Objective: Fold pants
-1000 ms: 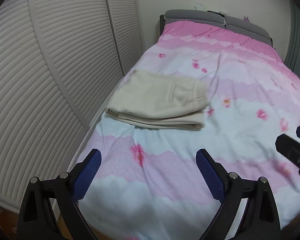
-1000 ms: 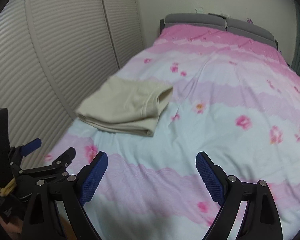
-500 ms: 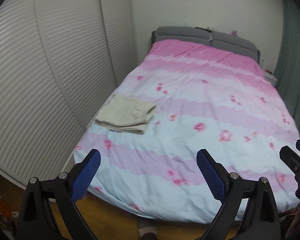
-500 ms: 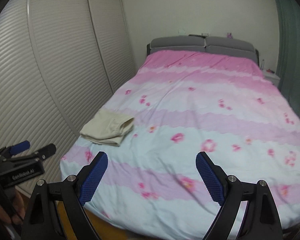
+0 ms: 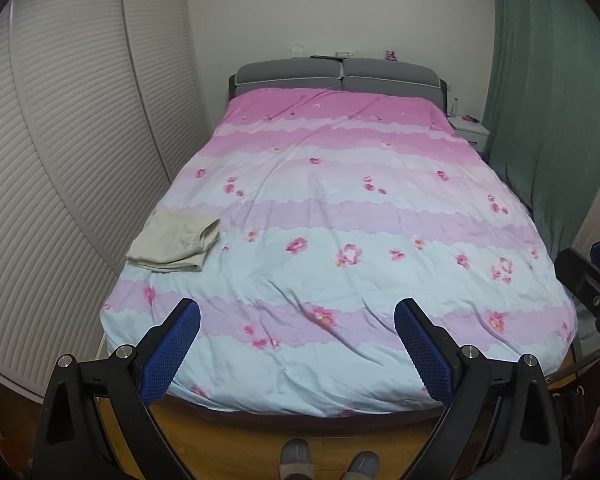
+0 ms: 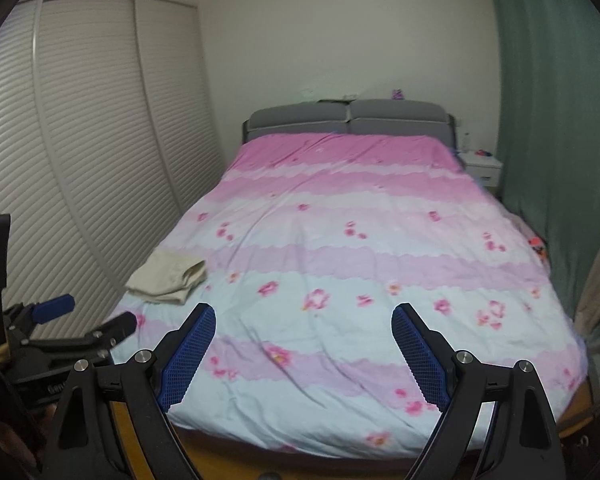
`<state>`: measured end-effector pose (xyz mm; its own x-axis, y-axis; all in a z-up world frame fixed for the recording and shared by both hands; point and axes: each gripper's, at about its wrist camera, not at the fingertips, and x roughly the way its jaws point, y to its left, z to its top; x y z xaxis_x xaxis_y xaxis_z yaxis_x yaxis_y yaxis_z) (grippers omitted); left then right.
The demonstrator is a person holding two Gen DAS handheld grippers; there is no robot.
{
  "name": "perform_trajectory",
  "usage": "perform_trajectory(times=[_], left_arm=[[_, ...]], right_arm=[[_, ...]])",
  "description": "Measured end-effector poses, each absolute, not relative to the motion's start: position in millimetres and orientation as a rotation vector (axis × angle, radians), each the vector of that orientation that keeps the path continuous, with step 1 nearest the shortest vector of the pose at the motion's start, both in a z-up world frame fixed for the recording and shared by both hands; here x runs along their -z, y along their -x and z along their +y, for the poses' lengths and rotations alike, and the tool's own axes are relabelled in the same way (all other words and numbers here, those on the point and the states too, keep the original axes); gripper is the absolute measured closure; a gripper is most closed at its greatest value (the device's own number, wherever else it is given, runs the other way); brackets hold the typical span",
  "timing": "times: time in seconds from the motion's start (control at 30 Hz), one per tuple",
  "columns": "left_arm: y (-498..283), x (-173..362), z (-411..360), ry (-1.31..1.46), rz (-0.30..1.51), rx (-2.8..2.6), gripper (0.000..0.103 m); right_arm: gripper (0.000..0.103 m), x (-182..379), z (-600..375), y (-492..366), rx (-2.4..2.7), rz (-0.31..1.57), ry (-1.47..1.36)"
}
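The cream pants [image 5: 175, 244] lie folded in a flat stack near the left edge of the bed [image 5: 340, 208], also seen as the cream pants [image 6: 168, 282] in the right wrist view. My left gripper [image 5: 296, 316] stands open with nothing between its blue pads, well back from the bed's foot. My right gripper [image 6: 303, 322] is open and empty too, equally far from the pants. The left gripper [image 6: 88, 316] shows from the side at the left of the right wrist view. Part of the right gripper [image 5: 596, 276] shows at the right edge of the left wrist view.
A pink, lilac and pale blue flowered cover [image 6: 340, 264] spreads over the whole bed. Slatted wardrobe doors [image 5: 68, 152] run along the left. A green curtain [image 5: 540, 92] and white nightstand [image 5: 470, 130] stand at the right. A person's slippered feet [image 5: 328, 462] stand on the wooden floor.
Both grippers have pulled back and up from the bed, so the folded pants have shrunk from close ahead to small at the left; the whole bed and the floor now show. Jaws stayed open.
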<state>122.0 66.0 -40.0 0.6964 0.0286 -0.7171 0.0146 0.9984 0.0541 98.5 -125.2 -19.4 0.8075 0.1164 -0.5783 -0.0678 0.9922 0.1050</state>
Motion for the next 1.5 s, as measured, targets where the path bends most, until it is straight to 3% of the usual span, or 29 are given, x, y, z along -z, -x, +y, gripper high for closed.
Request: perform_trajectory(times=[1.5], left_arm=[[-129.0,30.1,66.1,-0.076,0.805,0.014,0.004]], right_arm=[[0.013,8.4,-149.9,-90.0,0.002,0.603,-0.149]])
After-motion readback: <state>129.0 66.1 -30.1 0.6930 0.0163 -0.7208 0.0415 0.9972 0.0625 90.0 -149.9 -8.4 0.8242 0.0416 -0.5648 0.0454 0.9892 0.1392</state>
